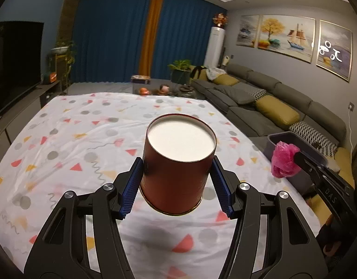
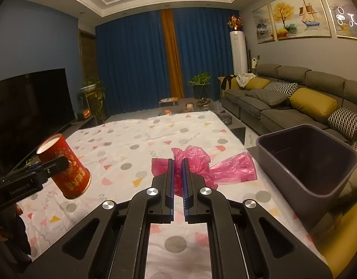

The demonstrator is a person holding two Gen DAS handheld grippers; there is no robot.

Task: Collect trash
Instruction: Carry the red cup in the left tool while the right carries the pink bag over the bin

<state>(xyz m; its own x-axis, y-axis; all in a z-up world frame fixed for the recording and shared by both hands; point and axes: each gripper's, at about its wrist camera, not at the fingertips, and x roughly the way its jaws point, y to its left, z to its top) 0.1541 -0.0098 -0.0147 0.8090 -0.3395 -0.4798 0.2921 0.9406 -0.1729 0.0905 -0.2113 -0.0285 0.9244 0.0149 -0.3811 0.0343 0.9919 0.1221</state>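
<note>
Your left tongs [image 1: 177, 186] are clamped on the red can [image 1: 178, 165], held tilted above the patterned tabletop [image 1: 85, 139], white end facing the camera. Your right tongs [image 2: 177, 181] are pinched on the pink plastic bag [image 2: 201, 165], lifted over the tabletop's right side. The dark bin [image 2: 341, 186] stands just beside that edge, before the sofa [image 2: 283, 107].

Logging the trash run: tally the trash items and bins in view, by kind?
Red cylindrical can: 1, held in the left claw
Pink plastic bag: 1, pinched in the right claw
Dark grey bin: 1, at the right edge of the table
Total: 3 (2 trash items, 1 bin)
</note>
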